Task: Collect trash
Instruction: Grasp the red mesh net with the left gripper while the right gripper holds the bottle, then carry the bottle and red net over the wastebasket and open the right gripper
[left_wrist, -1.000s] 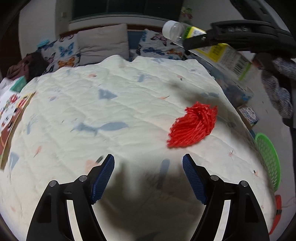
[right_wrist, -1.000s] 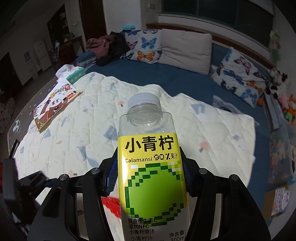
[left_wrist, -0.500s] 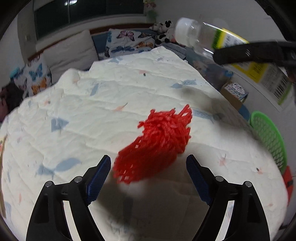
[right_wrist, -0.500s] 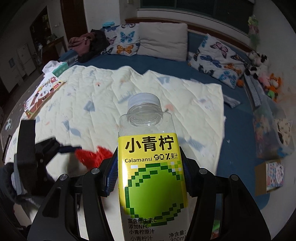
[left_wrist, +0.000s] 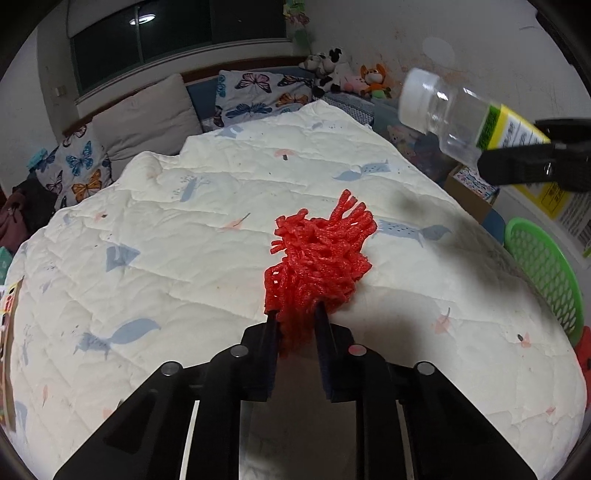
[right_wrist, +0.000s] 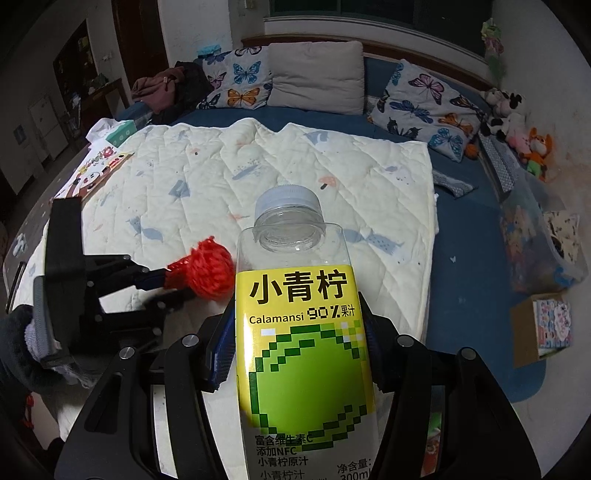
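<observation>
Both pieces in hand — left gripper (left_wrist: 295, 314) closing on the red foam net (left_wrist: 317, 258), right gripper (right_wrist: 295, 354) clamping the bottle (right_wrist: 303, 332) — green basket (left_wrist: 546, 273) awaits beside the bed's corner.

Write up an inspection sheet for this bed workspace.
Surface: cream quilted bedspread with fish prints, over a blue sheet.
Job's things: red foam mesh fruit net; empty clear plastic juice bottle with yellow-green label.
Clutter: picture book at the quilt's edge; green plastic basket beside the bed.
Grippers: left gripper closing, net between its fingers; right gripper clamped on the bottle.
Cables: nothing seen.
Surroundings: butterfly pillows, plush toys, dark window.
</observation>
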